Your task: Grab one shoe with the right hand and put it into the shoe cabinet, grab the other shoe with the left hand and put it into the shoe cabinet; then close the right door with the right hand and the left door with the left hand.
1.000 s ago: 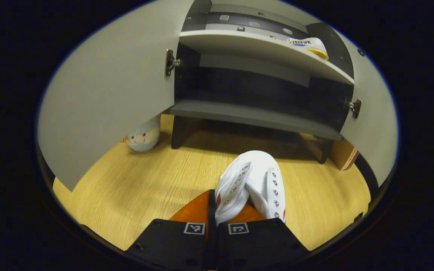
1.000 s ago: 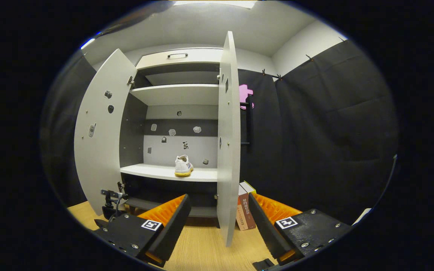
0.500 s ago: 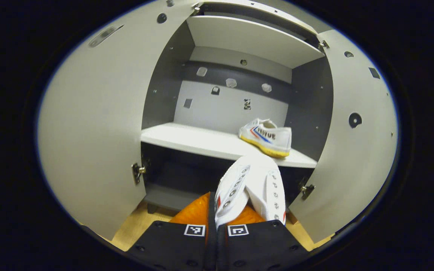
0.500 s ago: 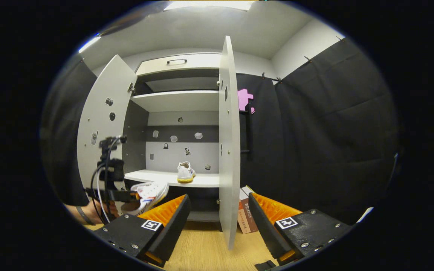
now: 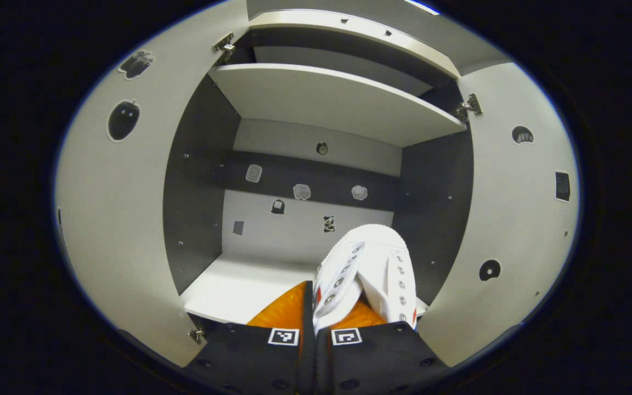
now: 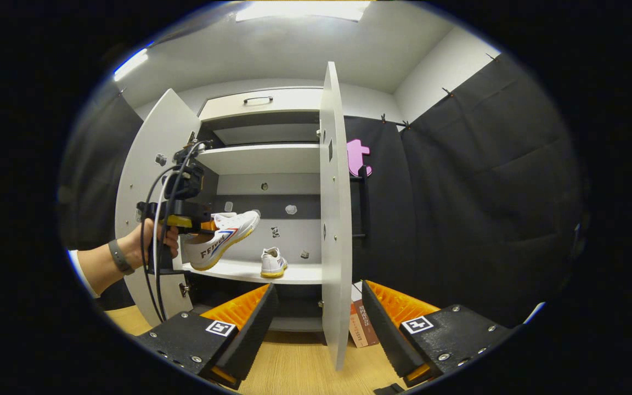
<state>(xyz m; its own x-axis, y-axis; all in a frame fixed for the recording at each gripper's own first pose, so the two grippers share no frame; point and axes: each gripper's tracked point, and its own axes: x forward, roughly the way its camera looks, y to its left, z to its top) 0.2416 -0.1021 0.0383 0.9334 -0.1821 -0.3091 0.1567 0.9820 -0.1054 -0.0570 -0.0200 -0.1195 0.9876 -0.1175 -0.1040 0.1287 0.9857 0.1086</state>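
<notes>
While both doors stood open, we held the left gripper (image 5: pixel 316 307) clamped on a white shoe (image 5: pixel 368 269), raised in front of the shoe cabinet's (image 6: pixel 261 164) middle shelf (image 5: pixel 228 288). Our right gripper (image 6: pixel 316 312) hung back with jaws apart, and the other shoe (image 6: pixel 272 263) sat on that shelf.

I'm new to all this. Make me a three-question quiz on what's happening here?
1. True or false: both cabinet doors are shut.
2. Where is the shoe already put away? A) floor B) middle shelf C) top shelf
3. Fill in: the left gripper is shut on a ____, while the right gripper is ____.

Key: 1 false, both stand open. 2 B. 3 shoe; open.
</notes>
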